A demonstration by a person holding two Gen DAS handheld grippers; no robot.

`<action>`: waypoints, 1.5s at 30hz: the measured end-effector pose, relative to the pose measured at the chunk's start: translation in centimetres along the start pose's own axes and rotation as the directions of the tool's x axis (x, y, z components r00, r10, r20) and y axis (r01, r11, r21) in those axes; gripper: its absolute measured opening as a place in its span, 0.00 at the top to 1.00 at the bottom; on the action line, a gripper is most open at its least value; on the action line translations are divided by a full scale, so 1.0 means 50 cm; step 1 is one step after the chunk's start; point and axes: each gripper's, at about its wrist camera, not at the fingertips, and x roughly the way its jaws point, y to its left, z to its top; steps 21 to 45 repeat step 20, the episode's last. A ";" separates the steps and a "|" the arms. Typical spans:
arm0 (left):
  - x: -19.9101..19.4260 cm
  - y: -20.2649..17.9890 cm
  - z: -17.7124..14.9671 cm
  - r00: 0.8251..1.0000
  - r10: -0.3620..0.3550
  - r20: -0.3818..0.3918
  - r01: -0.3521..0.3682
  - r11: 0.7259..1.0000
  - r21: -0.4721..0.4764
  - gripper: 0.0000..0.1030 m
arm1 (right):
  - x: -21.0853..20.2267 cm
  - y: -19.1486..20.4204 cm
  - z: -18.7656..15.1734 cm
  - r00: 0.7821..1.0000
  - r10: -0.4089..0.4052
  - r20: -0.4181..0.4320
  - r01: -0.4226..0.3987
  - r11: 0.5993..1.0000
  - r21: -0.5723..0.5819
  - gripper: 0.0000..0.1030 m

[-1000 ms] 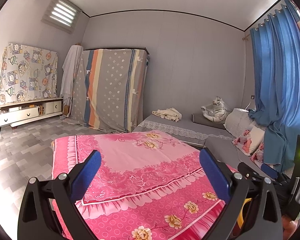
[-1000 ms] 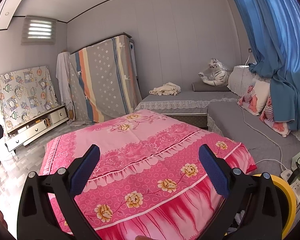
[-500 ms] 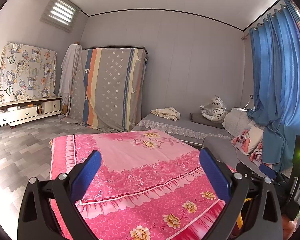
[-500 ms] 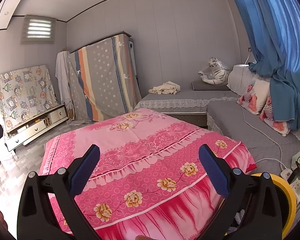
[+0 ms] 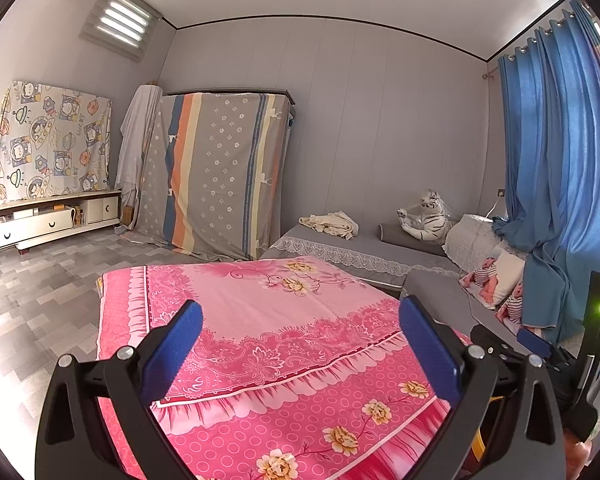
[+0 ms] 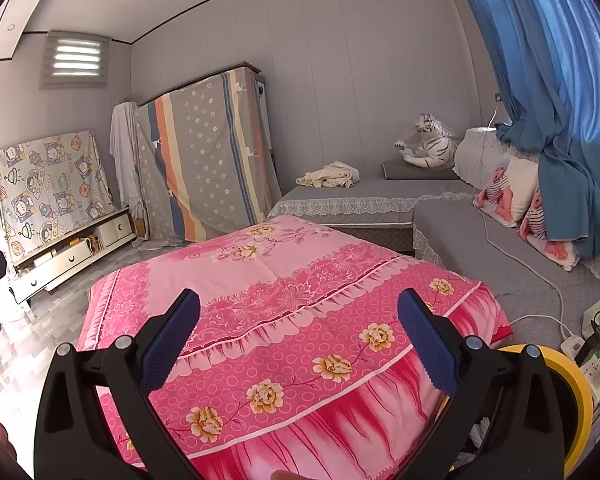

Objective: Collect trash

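Note:
My left gripper (image 5: 300, 344) is open and empty, held above the near end of a table under a pink flowered cloth (image 5: 268, 320). My right gripper (image 6: 298, 336) is open and empty too, over the same pink cloth (image 6: 284, 280). A yellow-rimmed bin (image 6: 576, 384) stands low at the right of the right wrist view, partly hidden by the gripper, with something white crumpled inside (image 6: 478, 432). A sliver of its yellow rim (image 5: 480, 440) shows in the left wrist view. No loose trash shows on the pink cloth.
A grey L-shaped sofa (image 6: 452, 216) runs behind and right, with a toy tiger (image 6: 430, 148), a cream cloth (image 6: 330, 174) and baby-print pillows (image 6: 508, 192). A white cable and power strip (image 6: 580, 350) lie at right. Covered furniture (image 5: 220, 172) and a low cabinet (image 5: 48, 220) stand left.
The left wrist view has drifted slightly, so the pink cloth sits a little lower and further left in frame. The right view is almost unchanged. Both grippers stay open.

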 end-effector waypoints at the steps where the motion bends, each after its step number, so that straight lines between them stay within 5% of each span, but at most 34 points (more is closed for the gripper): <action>1: 0.000 0.000 0.000 1.000 -0.002 -0.002 0.002 1.000 -0.001 0.08 | 0.000 0.000 0.000 1.000 0.000 0.000 0.000 1.000 0.000 0.08; 45: 0.002 0.004 -0.002 1.000 -0.007 -0.008 0.007 1.000 -0.022 0.08 | 0.001 0.001 -0.013 1.000 0.001 -0.010 -0.001 1.000 -0.003 0.08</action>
